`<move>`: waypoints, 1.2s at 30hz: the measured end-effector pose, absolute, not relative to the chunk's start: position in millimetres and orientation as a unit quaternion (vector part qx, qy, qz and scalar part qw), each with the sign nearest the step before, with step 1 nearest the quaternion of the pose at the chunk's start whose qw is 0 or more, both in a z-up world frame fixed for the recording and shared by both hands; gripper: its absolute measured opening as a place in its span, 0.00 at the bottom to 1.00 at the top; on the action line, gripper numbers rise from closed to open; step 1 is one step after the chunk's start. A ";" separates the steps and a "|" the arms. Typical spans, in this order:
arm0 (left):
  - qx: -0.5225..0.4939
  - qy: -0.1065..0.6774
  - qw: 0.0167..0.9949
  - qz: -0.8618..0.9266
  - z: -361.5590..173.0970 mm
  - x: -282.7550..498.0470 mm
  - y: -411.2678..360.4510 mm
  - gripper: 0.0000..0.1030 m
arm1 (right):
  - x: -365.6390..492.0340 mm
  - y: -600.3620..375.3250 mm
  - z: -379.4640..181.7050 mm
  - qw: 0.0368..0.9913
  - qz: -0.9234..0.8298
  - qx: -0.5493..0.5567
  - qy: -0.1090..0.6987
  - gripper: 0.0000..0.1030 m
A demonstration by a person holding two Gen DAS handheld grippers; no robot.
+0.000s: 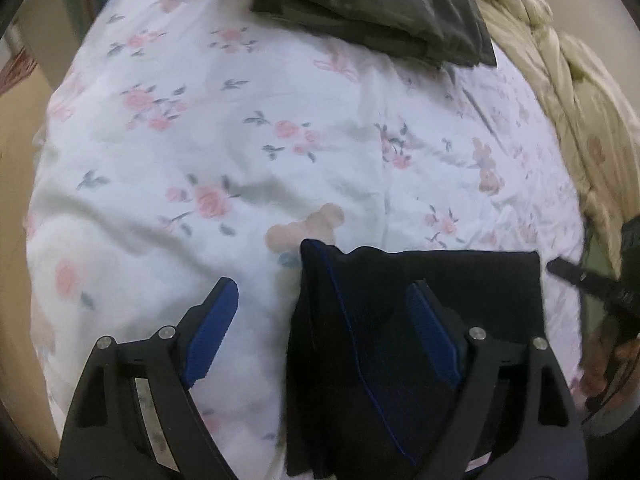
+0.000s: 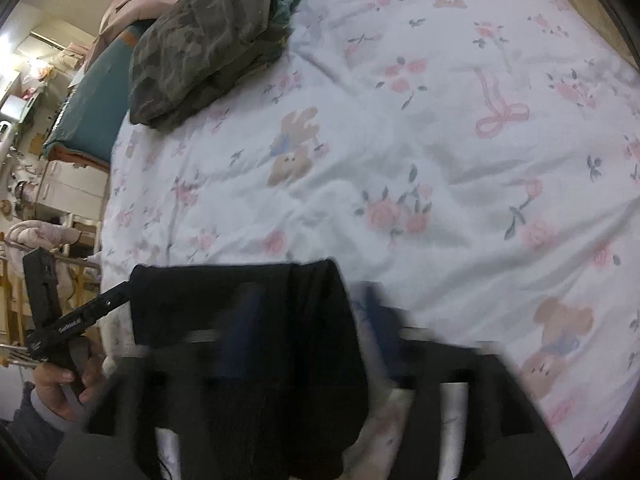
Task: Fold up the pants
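Note:
Folded black pants [image 1: 420, 320] with thin blue piping lie on the floral bedsheet [image 1: 240, 140] at the lower middle of the left wrist view. My left gripper [image 1: 324, 320] is open: its left finger hangs over bare sheet, its right finger over the pants, whose left edge lies between them. In the right wrist view the same pants [image 2: 240, 300] lie at the lower left. My right gripper [image 2: 308, 328] is blurred, with its fingers apart, one over the pants and one over the sheet beside them. A hand [image 2: 60, 384] holds the left gripper's handle at the far left.
A folded camouflage garment [image 1: 372, 12] [image 2: 200, 48] lies at the far side of the bed. A beige quilt [image 1: 560, 80] is bunched along the right. A teal cushion [image 2: 96, 112] and room furniture stand beyond the bed's left edge.

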State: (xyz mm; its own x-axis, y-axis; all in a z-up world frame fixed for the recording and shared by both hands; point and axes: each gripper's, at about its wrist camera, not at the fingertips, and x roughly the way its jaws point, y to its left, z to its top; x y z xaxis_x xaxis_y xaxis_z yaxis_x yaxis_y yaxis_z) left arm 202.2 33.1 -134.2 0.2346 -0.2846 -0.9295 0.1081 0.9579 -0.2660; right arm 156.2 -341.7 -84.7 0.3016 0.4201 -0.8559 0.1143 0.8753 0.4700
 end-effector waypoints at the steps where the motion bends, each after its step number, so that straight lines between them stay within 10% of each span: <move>1: -0.048 0.611 0.779 -0.136 -136.8 203.1 25.4 0.81 | 158.4 -342.0 -87.6 0.772 0.101 0.232 0.583 0.67; 8: -0.005 0.603 0.780 -0.166 -137.3 217.1 6.6 0.64 | 175.6 -331.4 -117.5 0.755 0.126 0.222 0.604 0.64; 12: 0.022 0.609 0.766 -0.202 -141.5 216.5 -7.0 0.28 | 177.8 -325.6 -122.8 0.739 0.176 0.231 0.608 0.22; 19: -0.026 0.580 0.794 -0.179 -115.2 231.3 7.1 0.08 | 179.9 -331.6 -93.3 0.783 0.173 0.199 0.564 0.05; 29: -0.062 0.563 0.807 -0.168 -110.3 243.1 22.7 0.10 | 179.2 -340.6 -62.6 0.835 0.136 0.190 0.497 0.05; 33: -0.084 0.575 0.804 -0.127 -114.4 244.4 34.3 0.44 | 179.8 -342.0 -77.3 0.828 0.115 0.180 0.518 0.05; 36: -0.096 0.578 0.800 -0.126 -117.3 243.1 37.6 0.45 | 177.5 -346.4 -84.4 0.824 0.106 0.189 0.523 0.05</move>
State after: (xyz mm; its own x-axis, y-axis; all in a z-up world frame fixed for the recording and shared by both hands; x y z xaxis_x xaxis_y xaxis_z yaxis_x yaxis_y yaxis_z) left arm 243.1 37.6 -117.3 0.2993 -0.3120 -0.9017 0.0904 0.9500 -0.2987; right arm 177.5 -346.4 -84.4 0.4295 0.3728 -0.8225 0.0222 0.9062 0.4223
